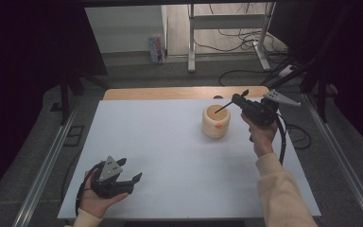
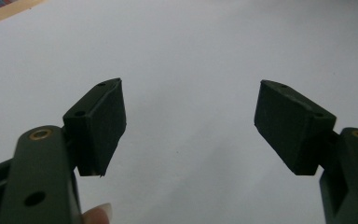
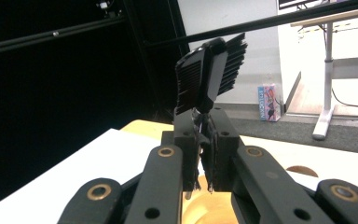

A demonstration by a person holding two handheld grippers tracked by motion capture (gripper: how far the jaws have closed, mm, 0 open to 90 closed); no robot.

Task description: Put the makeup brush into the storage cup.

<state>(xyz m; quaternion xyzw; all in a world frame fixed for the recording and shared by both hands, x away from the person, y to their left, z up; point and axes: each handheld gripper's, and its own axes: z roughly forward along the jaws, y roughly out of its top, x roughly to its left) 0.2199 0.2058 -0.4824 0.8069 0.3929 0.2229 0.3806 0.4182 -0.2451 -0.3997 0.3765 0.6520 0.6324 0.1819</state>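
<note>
Holding position over the white table (image 1: pixel 179 156), which spans most of the high view and runs to a wooden strip along its far edge. That view alone gives the layout: my two hands sit well apart, left near the front left corner, right at the far right beside the round wooden holder (image 1: pixel 216 122).

The wooden holder is pale, cylindrical, open at the top, with a small orange mark on its side. In the right gripper view its rim shows just below and behind the jaws.

My right hand-held gripper (image 1: pixel 236 100) is raised above the table, forearm coming up from the bottom right, cable looping down behind the wrist. It points left toward the holder's mouth. Its jaws are pressed together on a black comb (image 3: pixel 210 72). The right gripper view shows the detail that the high view cannot: two rows of fine teeth standing upright and slightly tilted above the pads. From above, the comb's thin tail end reaches over the holder's opening; whether it touches the rim I cannot tell.

My left hand-held gripper (image 1: pixel 131 179) rests low in my palm at the table's front edge, pointing right. The left gripper view shows its jaws spread wide with bare table between them, and a fingertip (image 2: pixel 98 213) at the bottom edge.
</note>
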